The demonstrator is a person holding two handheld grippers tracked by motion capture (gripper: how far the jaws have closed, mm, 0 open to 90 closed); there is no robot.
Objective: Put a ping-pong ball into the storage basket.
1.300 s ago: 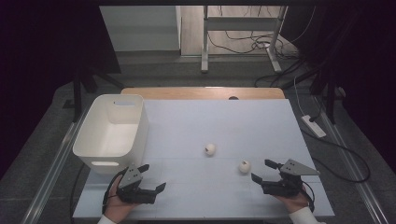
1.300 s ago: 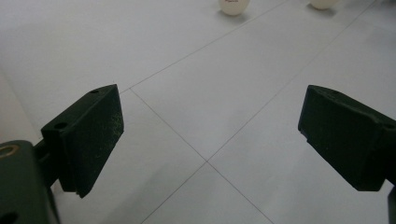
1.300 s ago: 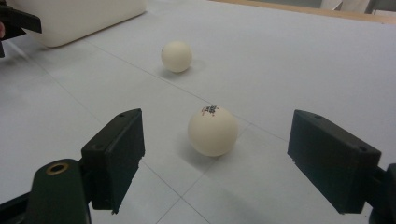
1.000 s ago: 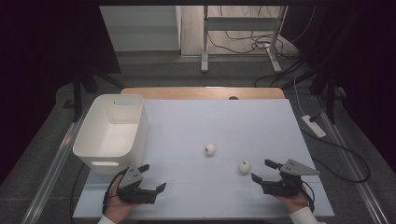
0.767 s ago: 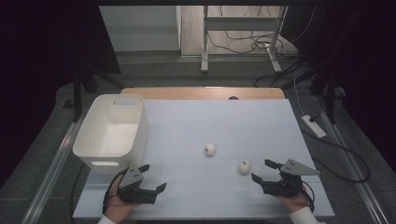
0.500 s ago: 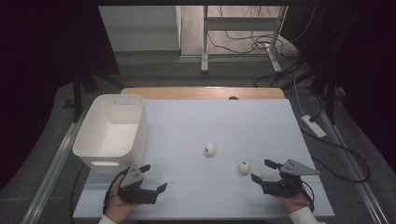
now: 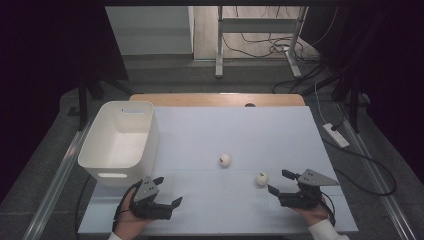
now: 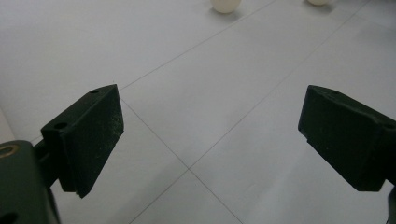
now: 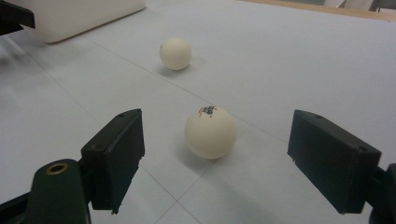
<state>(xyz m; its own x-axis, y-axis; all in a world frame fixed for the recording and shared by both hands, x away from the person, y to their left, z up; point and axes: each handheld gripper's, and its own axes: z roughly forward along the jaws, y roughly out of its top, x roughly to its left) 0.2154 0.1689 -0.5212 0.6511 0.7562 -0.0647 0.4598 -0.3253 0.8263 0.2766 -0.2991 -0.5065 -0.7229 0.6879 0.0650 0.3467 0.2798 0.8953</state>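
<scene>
My right gripper [image 7: 279,183] sits at the lower right of the high view, low over the white table [image 7: 240,130], with its jaws spread wide and nothing between them. The nearer ping-pong ball [image 7: 262,178] lies on the table just beyond the jaw tips, close to them but not touching. In the right gripper view that ball [image 9: 210,132] rests at the centre of the frame, ahead of the gap between the two black jaws, with small dark print on its top. The second ping-pong ball [image 9: 175,53] lies farther off, toward the upper left of that frame; in the high view it [image 7: 224,159] sits near the middle of the table, apart from the first.

My left gripper [image 7: 167,190] is at the lower left of the high view, also with its jaws held wide apart and empty. In the left gripper view I see bare table between the jaws, and both balls cut off at the top edge of the frame.

The white plastic bin [image 7: 98,145] stands at the left side of the table, just above the left gripper, well apart from both balls.
</scene>
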